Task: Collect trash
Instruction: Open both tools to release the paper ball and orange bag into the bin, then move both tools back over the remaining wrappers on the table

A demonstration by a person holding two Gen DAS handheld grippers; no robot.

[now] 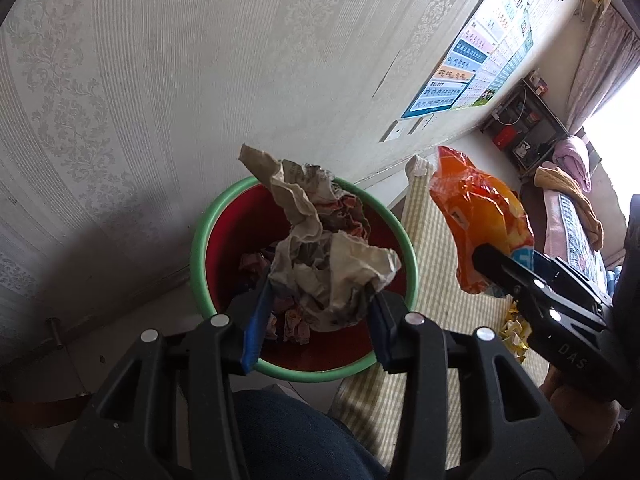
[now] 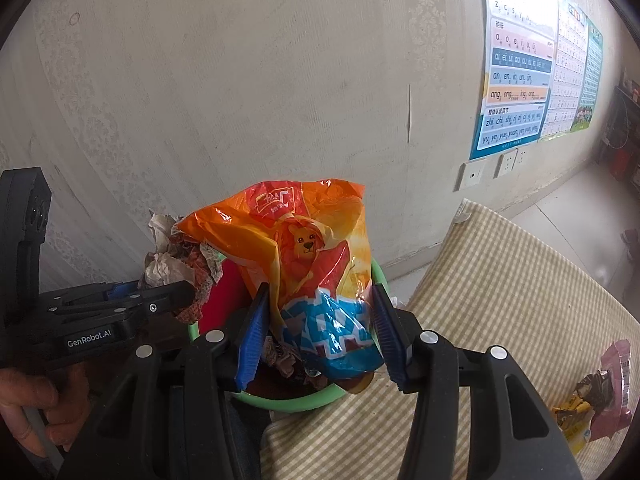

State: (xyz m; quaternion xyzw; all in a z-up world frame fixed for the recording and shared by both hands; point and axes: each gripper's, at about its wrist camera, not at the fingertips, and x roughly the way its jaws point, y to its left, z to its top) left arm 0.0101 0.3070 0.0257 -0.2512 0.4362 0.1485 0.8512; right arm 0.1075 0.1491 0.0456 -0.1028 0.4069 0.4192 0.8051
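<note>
My left gripper (image 1: 320, 304) is shut on a crumpled beige newspaper wad (image 1: 320, 248) and holds it over a red bin with a green rim (image 1: 200, 240). Paper scraps lie inside the bin. My right gripper (image 2: 320, 328) is shut on an orange and blue snack bag (image 2: 304, 256) with a bear print, held over the same bin (image 2: 288, 402). The snack bag (image 1: 476, 212) and right gripper (image 1: 484, 258) show to the right in the left wrist view. The left gripper (image 2: 188, 294) and the wad (image 2: 168, 256) show to the left in the right wrist view.
The bin stands against a patterned wall. A yellow checked mat (image 2: 500, 288) lies to its right, with a pink and yellow wrapper (image 2: 600, 392) on it and yellow scraps (image 1: 516, 332). Posters (image 2: 520, 80) hang on the wall. Shelves and bedding (image 1: 560, 160) lie far right.
</note>
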